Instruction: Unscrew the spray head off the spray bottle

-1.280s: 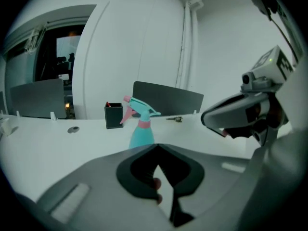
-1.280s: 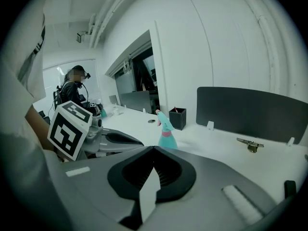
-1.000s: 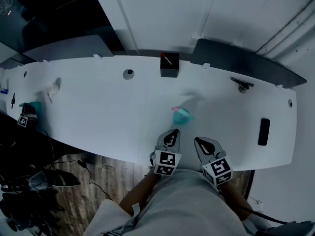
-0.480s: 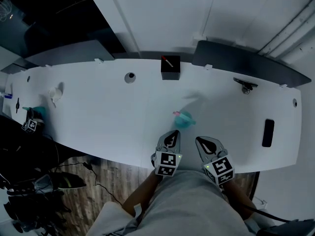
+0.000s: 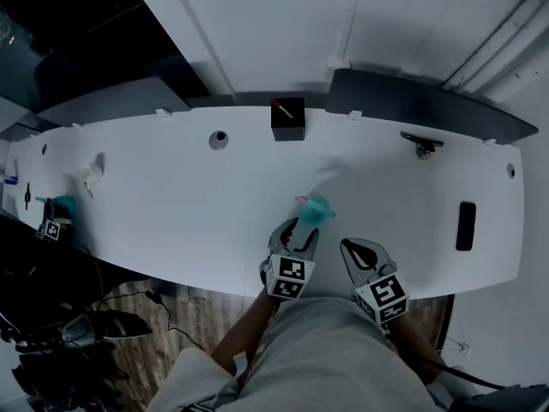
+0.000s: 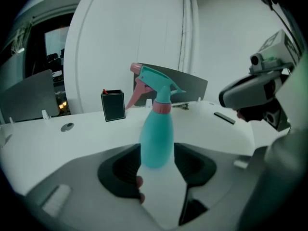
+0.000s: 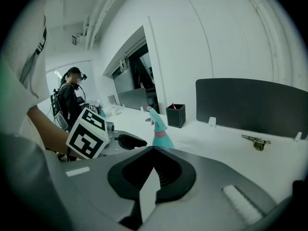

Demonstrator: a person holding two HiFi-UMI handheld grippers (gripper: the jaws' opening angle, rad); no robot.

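Spray bottle (image 6: 156, 138): smooth teal plastic, slight sheen; spray head (image 6: 155, 83) teal and pink plastic. Bench (image 5: 171, 196): smooth matt white. Right claw (image 7: 153, 170): matt grey plastic, black ribbed pads (image 7: 169, 174). Floor (image 5: 206, 303): wood planks. Box (image 5: 287, 120): matt black.

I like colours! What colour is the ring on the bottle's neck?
The ring is pink; the left gripper view shows it best.

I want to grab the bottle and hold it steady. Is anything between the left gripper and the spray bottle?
Nothing visible. The spray bottle stands upright right ahead of the left gripper, whose jaws have just been opening. Its base lines up with their gap, pads not touching.
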